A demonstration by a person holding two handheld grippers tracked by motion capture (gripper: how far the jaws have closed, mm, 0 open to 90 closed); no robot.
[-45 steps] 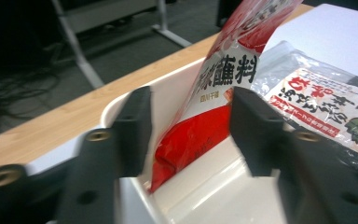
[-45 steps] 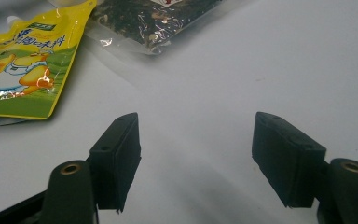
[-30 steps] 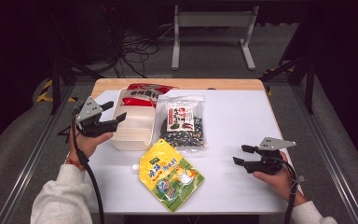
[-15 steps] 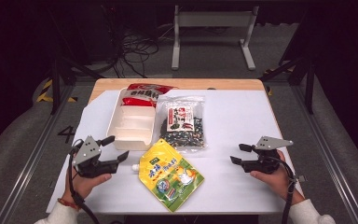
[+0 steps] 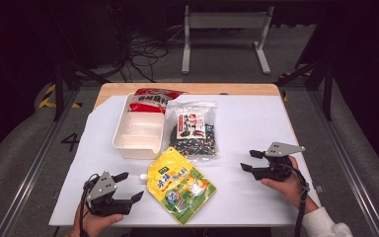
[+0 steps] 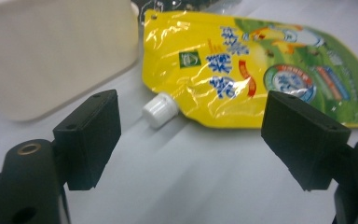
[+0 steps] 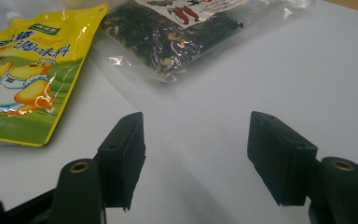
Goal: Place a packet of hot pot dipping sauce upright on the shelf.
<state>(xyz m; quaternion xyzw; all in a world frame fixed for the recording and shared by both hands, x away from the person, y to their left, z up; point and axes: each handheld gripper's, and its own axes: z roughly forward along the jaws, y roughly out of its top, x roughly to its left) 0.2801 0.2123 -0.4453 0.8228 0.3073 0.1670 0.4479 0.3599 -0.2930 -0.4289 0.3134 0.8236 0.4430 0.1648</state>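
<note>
Left gripper (image 5: pixel 128 186) is lying low at the table's near-left corner, aiming level at the yellow spout pouch (image 5: pixel 180 183) just beside it; its jaws have just been opening and are standing wide with nothing between them. Right gripper (image 5: pixel 249 161) is resting level near the right edge, jaws wide and empty, pointing toward the clear bag of dark bits (image 5: pixel 192 129).
</note>
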